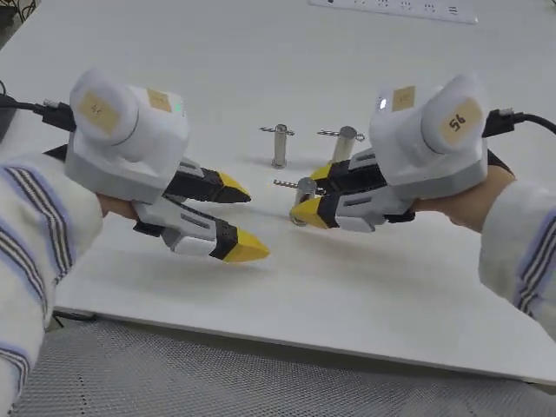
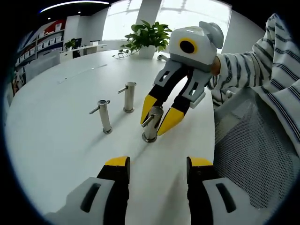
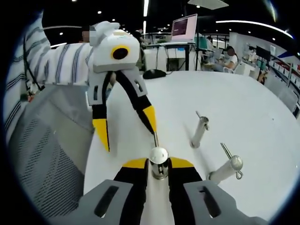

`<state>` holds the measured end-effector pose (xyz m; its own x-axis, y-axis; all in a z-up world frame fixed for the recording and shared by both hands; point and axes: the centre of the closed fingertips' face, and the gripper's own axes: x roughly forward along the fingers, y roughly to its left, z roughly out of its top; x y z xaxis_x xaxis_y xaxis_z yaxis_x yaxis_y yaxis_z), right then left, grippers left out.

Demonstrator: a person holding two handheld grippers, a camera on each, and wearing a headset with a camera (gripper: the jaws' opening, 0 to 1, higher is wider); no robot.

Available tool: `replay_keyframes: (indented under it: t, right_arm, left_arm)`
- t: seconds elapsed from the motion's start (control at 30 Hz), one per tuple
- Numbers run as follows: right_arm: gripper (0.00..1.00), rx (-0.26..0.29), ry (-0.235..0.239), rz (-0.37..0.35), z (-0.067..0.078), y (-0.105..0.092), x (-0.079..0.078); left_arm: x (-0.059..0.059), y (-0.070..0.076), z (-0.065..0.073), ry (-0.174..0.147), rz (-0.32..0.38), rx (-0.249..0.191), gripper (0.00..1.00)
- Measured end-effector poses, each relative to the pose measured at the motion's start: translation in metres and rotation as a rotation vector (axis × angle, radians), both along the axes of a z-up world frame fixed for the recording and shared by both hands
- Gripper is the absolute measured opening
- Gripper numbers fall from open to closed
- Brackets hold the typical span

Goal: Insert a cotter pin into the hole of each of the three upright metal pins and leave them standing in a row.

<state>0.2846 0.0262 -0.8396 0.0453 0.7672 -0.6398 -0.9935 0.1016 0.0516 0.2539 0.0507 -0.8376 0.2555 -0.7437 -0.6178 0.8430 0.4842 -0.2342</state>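
Head view: the right gripper (image 1: 311, 193), sticker (image 1: 460, 121) reading "56", was clamped on the nearest short upright steel pin (image 1: 305, 187), a thin wire cotter pin (image 1: 285, 183) poking out toward the left gripper (image 1: 241, 217), two more steel pins (image 1: 280, 148) (image 1: 345, 145) just behind. Left gripper view: its jaws were spread, empty, just short of that pin. Right gripper view: I'd hold the pin dead upright, nudge the cotter home, release gently.

We note white table (image 1: 174, 52), matte top. 3 metal pins stand on it: left pin (image 1: 280, 146), middle pin (image 1: 345, 143), near pin (image 1: 306, 193) set closer to us, apart from other 2. Each carries cotter pin (image 1: 276, 130) through top. White power strip (image 1: 395, 9) lies at far edge. Potted plant (image 2: 146, 37) sits at table's end.
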Motion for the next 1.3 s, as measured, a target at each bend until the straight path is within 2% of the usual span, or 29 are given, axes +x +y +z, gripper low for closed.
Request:
replay_keyframes:
  t: [0.07, 0.13, 0.23, 0.37, 0.4, 0.43, 0.53, 0.6, 0.77, 0.9, 1.03, 1.1, 1.17, 1.3]
  right_arm:
    - [0.17, 0.005, 0.002, -0.001, -0.002, 0.000, -0.001]
    - [0.17, 0.012, 0.004, -0.003, -0.003, 0.000, 0.000]
    - [0.16, 0.021, -0.004, 0.000, -0.003, 0.000, -0.001]
    - [0.16, 0.028, -0.012, 0.003, -0.002, 0.001, -0.001]
    - [0.16, 0.030, -0.013, 0.001, -0.001, 0.001, -0.001]
    - [0.16, 0.032, -0.010, -0.005, -0.001, 0.001, -0.001]
    - [0.15, 0.034, -0.009, -0.017, -0.001, 0.001, -0.001]
    - [0.15, 0.034, -0.014, -0.023, 0.000, 0.001, -0.001]
    - [0.14, 0.032, -0.034, -0.031, -0.001, 0.001, 0.001]
    - [0.14, 0.025, -0.042, -0.045, -0.001, 0.000, 0.002]
    - [0.13, 0.023, -0.051, -0.050, -0.001, 0.000, 0.002]
    - [0.13, 0.022, -0.053, -0.054, -0.001, -0.001, 0.003]
    - [0.13, 0.020, -0.055, -0.058, -0.001, -0.002, 0.003]
    - [0.13, 0.018, -0.054, -0.071, -0.001, -0.008, 0.005]
  left_arm:
    - [-0.002, 0.002, 0.002, 0.003, 0.012, 0.000, 0.53]
    - [-0.001, 0.005, 0.003, -0.017, 0.019, 0.007, 0.58]
    - [-0.002, 0.007, 0.006, -0.028, 0.029, 0.010, 0.66]
    - [0.000, 0.010, 0.011, -0.071, 0.043, 0.028, 0.78]
    - [0.003, 0.011, 0.014, -0.091, 0.054, 0.027, 0.81]
    - [0.009, 0.013, 0.018, -0.123, 0.080, 0.020, 0.82]
    - [0.010, 0.017, 0.023, -0.125, 0.112, 0.012, 0.84]
    - [0.008, 0.019, 0.024, -0.132, 0.112, 0.024, 0.87]
    - [0.003, 0.021, 0.020, -0.123, 0.105, 0.050, 0.99]
    - [0.000, 0.022, 0.022, -0.123, 0.120, 0.054, 0.99]
    - [-0.005, 0.025, 0.021, -0.101, 0.122, 0.067, 0.99]
    - [-0.006, 0.026, 0.020, -0.106, 0.119, 0.086, 0.99]
    - [-0.007, 0.027, 0.020, -0.104, 0.121, 0.086, 0.99]
    - [-0.004, 0.029, 0.028, -0.139, 0.143, 0.096, 0.99]
